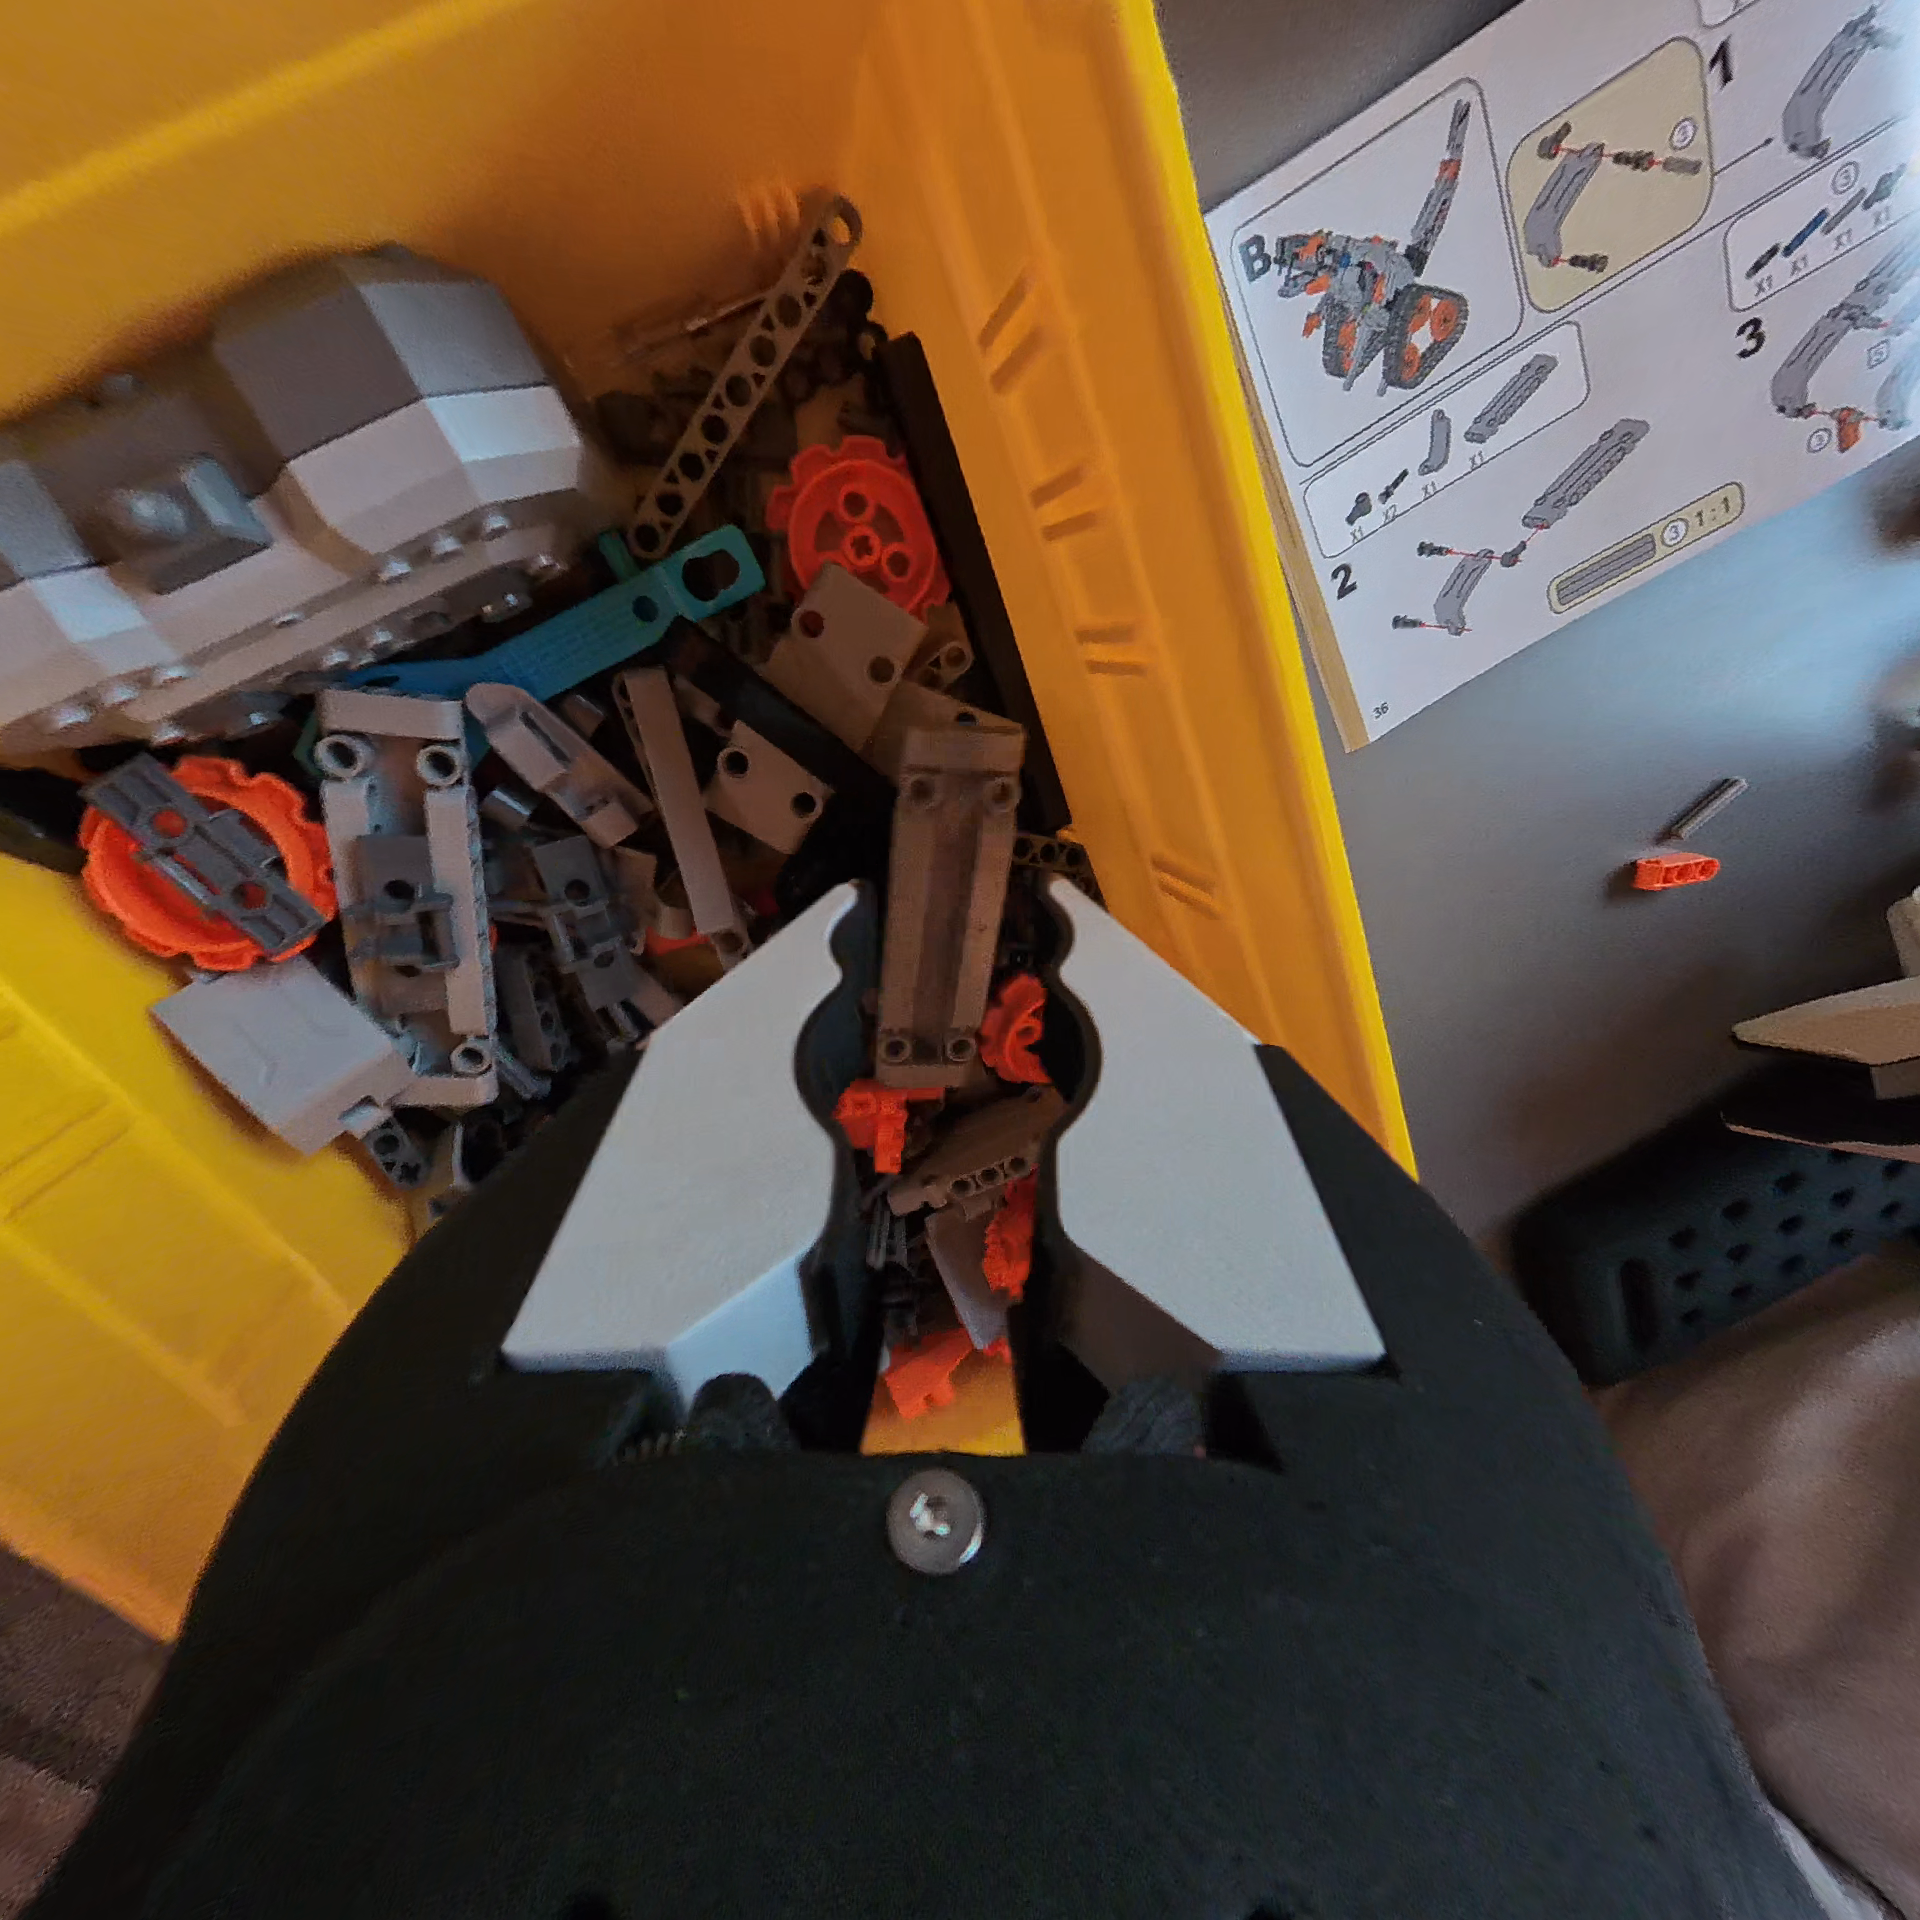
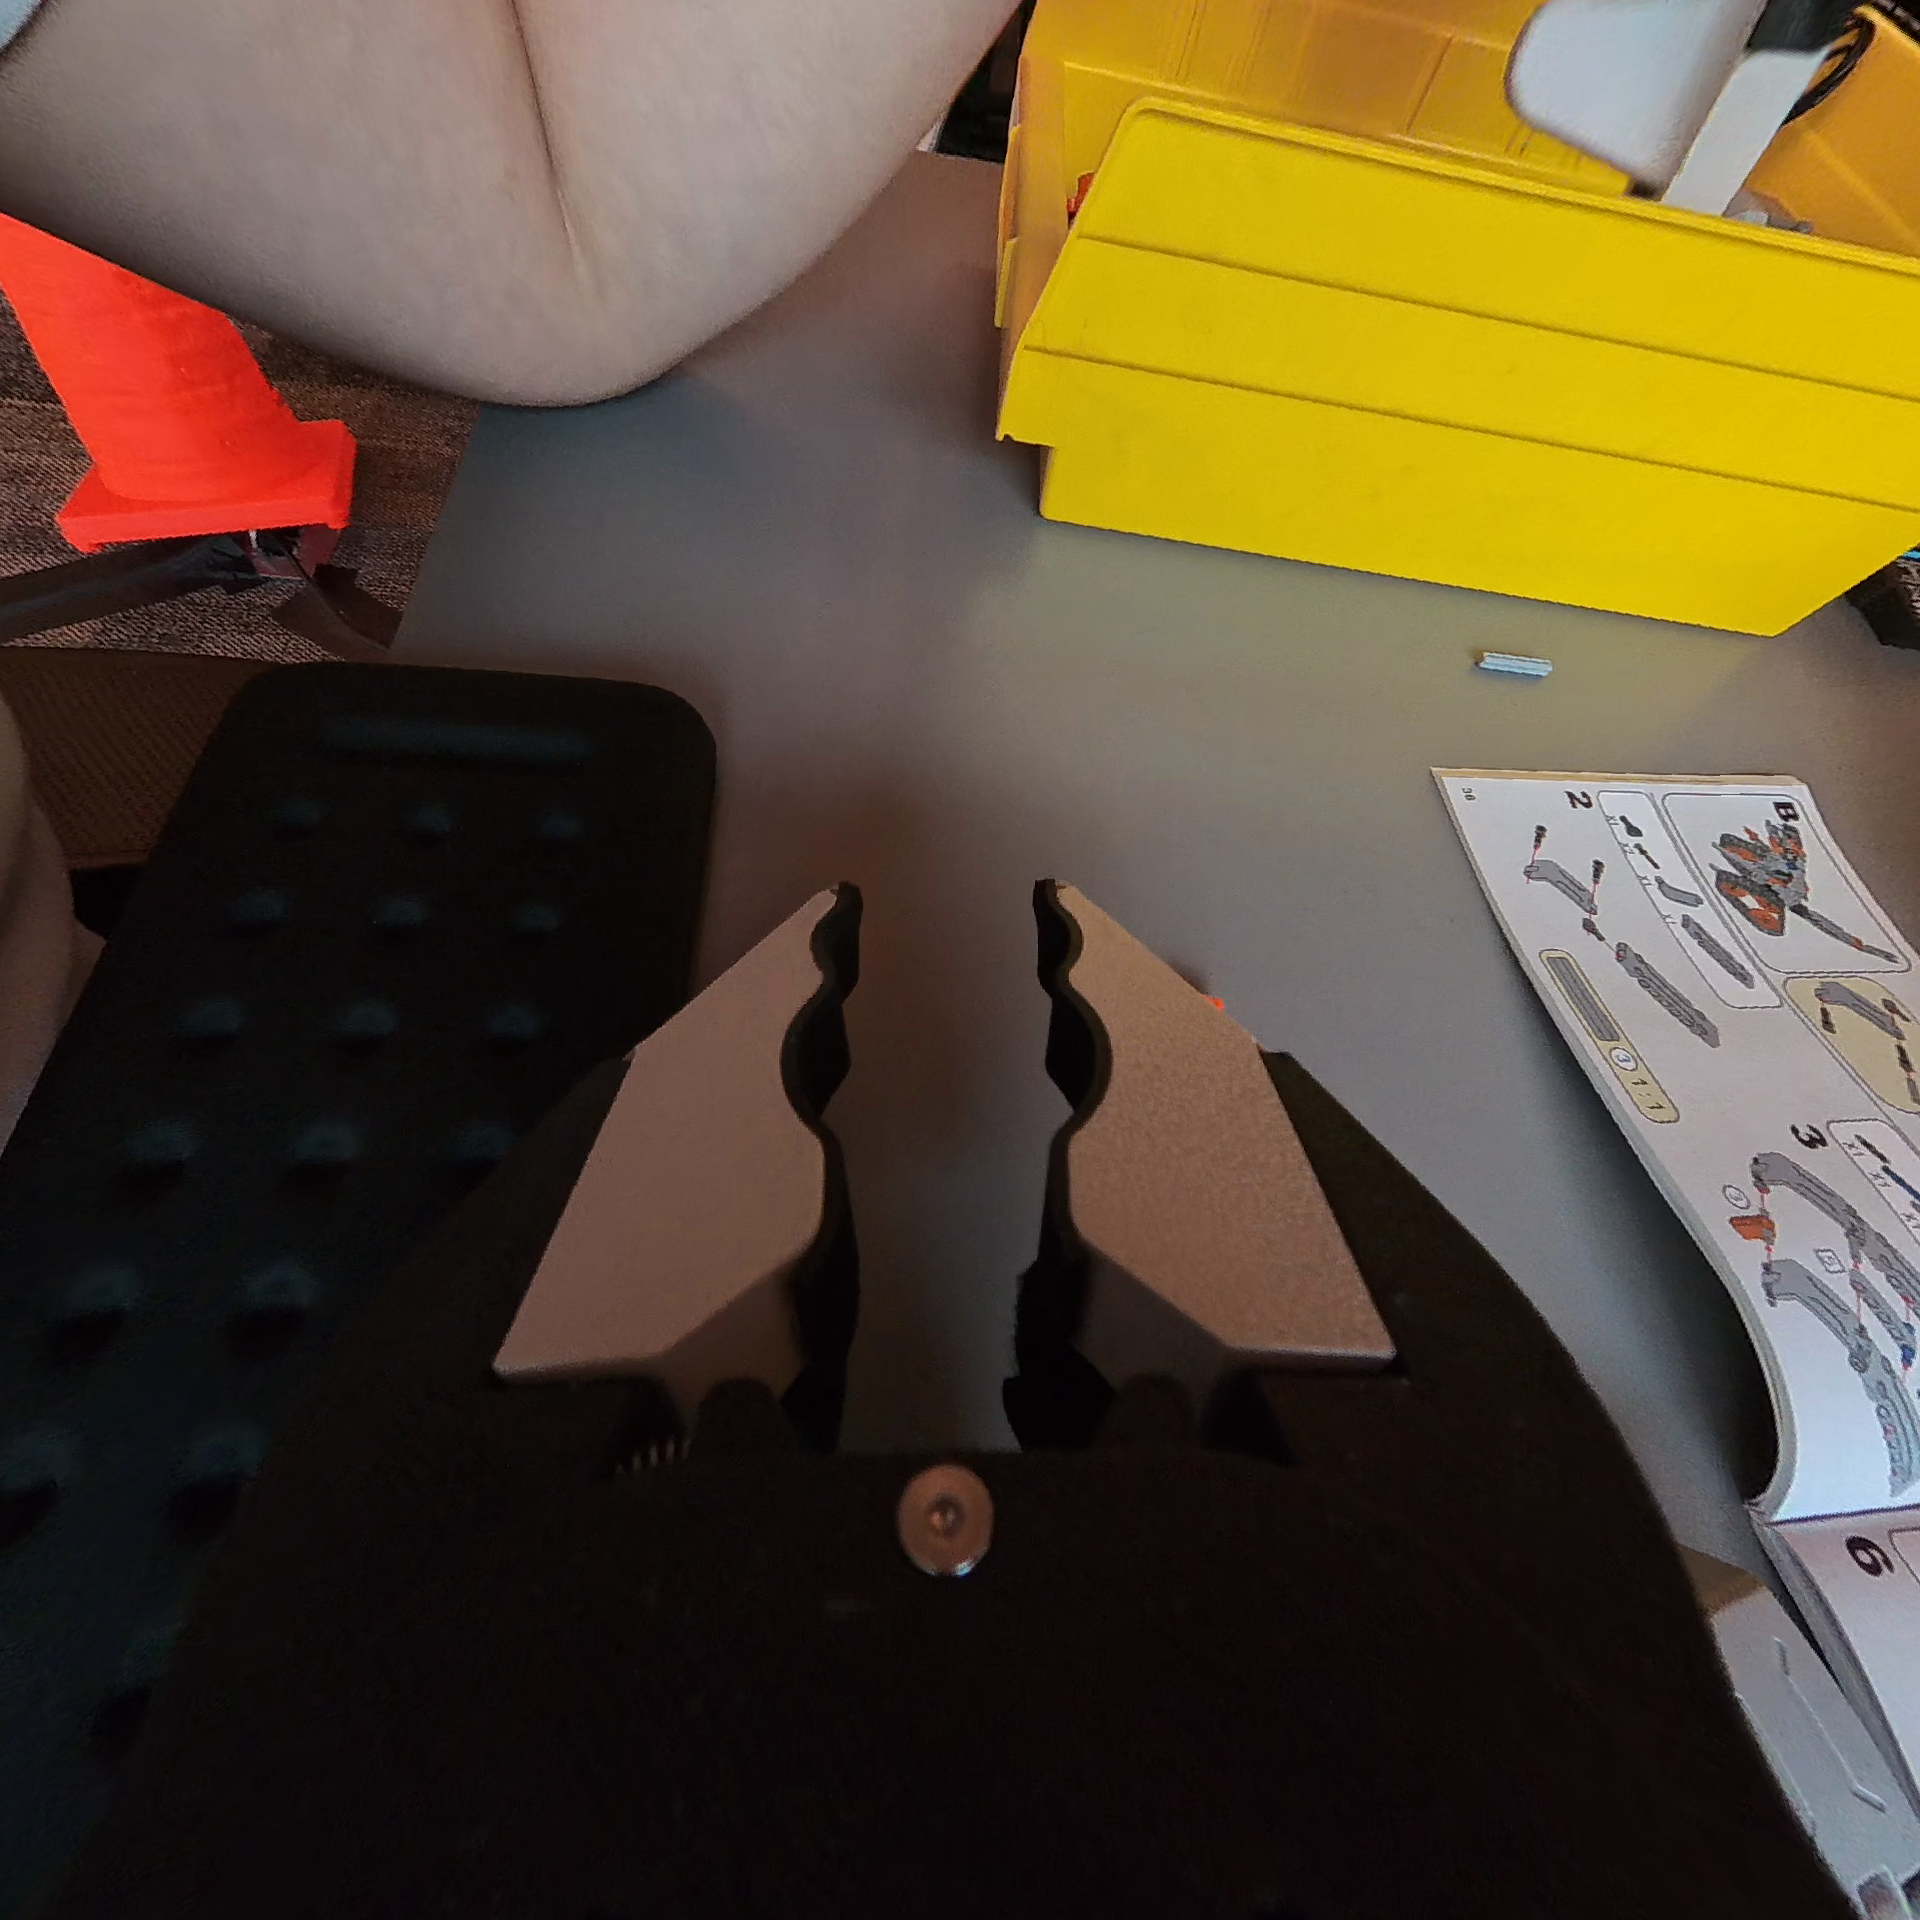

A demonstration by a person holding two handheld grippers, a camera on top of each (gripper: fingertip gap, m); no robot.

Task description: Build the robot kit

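The long grey studded plastic panel piece (image 1: 951, 894) lay on top of the loose parts in the yellow plastic bin (image 1: 1081, 436), lengthwise between the parted tips of your left gripper (image 1: 951, 899). Whether the pads touched it, you could not tell from that view; the jaws stood a moderate way apart and gripped nothing visibly. Beside the piece's near end sat a small orange toothed gear (image 1: 1013, 1029), and beyond it an orange sprocket wheel (image 1: 857, 525), a teal flat lever tool (image 1: 623, 623), a dark grey perforated beam (image 1: 748, 379) and a large white-and-grey motor block (image 1: 312, 468). Outside the bin, on the grey tabletop (image 1: 1507, 883), lay an open instruction booklet (image 1: 1558, 364), a short orange connector (image 1: 1675, 873) and a small grey axle pin (image 1: 1704, 808).

Your right gripper (image 2: 948, 904) hovered over bare tabletop, jaws moderately apart and empty, well apart from the bin, with a black perforated foam pad (image 2: 364, 935) to its left.
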